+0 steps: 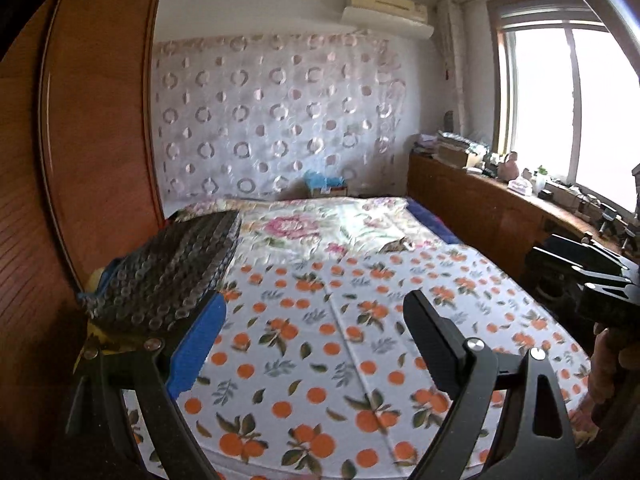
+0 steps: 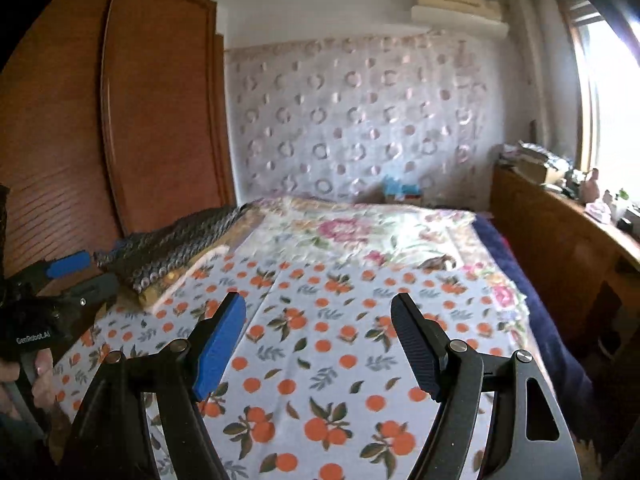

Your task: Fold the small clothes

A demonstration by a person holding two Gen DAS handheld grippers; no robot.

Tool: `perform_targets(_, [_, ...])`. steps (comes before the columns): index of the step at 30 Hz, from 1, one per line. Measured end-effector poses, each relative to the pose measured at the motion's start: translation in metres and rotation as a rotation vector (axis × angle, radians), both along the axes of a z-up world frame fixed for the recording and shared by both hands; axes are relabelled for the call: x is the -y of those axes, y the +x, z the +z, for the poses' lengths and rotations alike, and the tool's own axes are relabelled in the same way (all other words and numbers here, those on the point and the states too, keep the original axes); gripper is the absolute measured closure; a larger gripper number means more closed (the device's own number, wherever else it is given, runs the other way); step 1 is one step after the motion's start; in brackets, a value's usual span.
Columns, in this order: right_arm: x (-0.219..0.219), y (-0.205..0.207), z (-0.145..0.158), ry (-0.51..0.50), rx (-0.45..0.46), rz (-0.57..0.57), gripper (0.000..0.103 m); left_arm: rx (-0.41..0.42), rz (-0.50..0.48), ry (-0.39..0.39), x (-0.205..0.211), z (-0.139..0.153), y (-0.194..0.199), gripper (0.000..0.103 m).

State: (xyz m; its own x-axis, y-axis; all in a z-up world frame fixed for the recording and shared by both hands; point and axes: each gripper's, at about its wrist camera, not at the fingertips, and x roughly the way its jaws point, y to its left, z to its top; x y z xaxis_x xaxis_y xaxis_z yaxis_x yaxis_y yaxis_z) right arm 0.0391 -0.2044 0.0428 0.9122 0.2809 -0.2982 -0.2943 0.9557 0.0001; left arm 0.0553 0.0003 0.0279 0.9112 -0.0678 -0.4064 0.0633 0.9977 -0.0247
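Now: empty-handed over the bed, dark garment parked at left

Hovering with the left gripper (image 1: 316, 300) and the right gripper (image 2: 318, 300) side by side above the bed (image 1: 552, 280), both tilted slightly down at the orange-print sheet (image 1: 320, 360). Fingers apart on both, nothing between them, nothing pinched.

Spotted only one candidate for the task: a dark dotted garment (image 1: 168, 272) lying flat and squared-off at the bed's left edge, close to the wardrobe (image 1: 100, 120), on top of a cream pile (image 2: 192, 272). Looks already folded and stacked out of the way, probably to keep the middle of the sheet free as folding space. Sits just behind the left gripper's blue finger in the left wrist view; cannot tell whether touching or merely overlapping in line of sight.

Seen further back: a flowered quilt (image 1: 320, 224), spread loose. No other small clothes visible on the sheet.

Judging by wide fingers and level hover: between items, likely looking for the next piece. Blurred somewhat, so fine detail unreliable.
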Motion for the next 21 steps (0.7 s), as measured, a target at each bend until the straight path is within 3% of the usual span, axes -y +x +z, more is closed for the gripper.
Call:
perform_targets(8, [0.0,-0.012,-0.001,0.009,0.048,-0.046,0.026,0.035,0.015,0.016,0.006,0.011,-0.006,0.012])
perform_targets(21, [0.008,-0.012,-0.008,0.011,0.045,-0.047,0.026,0.035,0.027,0.017,0.004,0.012,-0.008,0.012])
